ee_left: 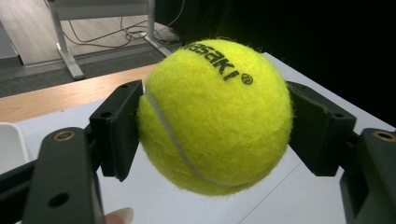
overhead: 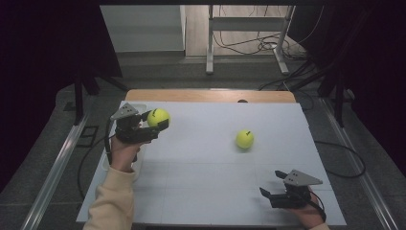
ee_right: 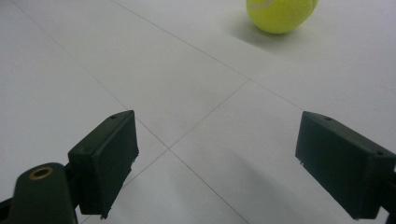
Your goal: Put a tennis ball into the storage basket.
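Left hand (overhead: pixel 123 152) raised, fingers (ee_left: pixel 119 128) around ball (ee_left: pixel 215 116)

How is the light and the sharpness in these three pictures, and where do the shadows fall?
High view: dark surroundings, the white table evenly lit, a soft shadow under the loose ball. Left gripper view: the held ball sharp, the floor behind it softer. Right gripper view: soft focus overall, faint shadows beneath the right tongs.

My left gripper (overhead: pixel 155 125) sits near the table's (overhead: pixel 201 191) far left corner, a ball (overhead: pixel 158 117) between its jaws, above the surface. A second ball (overhead: pixel 244 139) lies right of centre. My right gripper (overhead: pixel 269 184) is by the near right corner, the second ball beyond it.
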Available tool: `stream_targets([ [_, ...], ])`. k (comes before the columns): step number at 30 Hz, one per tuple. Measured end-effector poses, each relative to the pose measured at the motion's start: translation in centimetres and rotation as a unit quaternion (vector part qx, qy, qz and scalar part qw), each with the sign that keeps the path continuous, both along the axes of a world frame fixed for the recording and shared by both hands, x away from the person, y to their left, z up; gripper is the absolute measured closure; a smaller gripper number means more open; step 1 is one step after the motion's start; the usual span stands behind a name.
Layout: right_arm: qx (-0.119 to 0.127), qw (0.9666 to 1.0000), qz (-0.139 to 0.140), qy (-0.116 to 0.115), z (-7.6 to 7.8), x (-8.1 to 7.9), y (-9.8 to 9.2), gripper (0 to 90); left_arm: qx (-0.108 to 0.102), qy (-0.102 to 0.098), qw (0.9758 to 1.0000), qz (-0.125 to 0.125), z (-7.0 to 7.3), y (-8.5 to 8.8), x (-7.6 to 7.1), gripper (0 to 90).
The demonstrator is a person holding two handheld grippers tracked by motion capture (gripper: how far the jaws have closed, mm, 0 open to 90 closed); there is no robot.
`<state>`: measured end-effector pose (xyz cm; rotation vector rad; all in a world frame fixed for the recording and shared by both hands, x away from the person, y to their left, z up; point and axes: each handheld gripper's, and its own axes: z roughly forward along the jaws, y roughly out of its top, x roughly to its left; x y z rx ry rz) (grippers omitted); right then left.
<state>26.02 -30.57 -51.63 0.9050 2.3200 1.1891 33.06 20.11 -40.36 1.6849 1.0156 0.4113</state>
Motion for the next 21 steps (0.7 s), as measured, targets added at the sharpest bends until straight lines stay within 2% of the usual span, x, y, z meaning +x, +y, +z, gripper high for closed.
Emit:
stream_targets([
  [5,0.0,1.0,0.0,0.0,0.0,0.0,0.0,13.3,0.001,-0.006,0.9998,0.017,0.0,0.7,0.0,26.3],
  [14,-0.001,1.0,0.0,0.001,0.0,0.0,0.0,13.3,0.0,-0.005,0.9993,0.036,-0.3,1.9,0.1,26.3],
  [21,-0.001,1.0,0.0,0.0,0.0,0.0,0.0,13.3,0.01,-0.009,0.9985,0.053,-0.4,2.3,0.1,26.3],
])
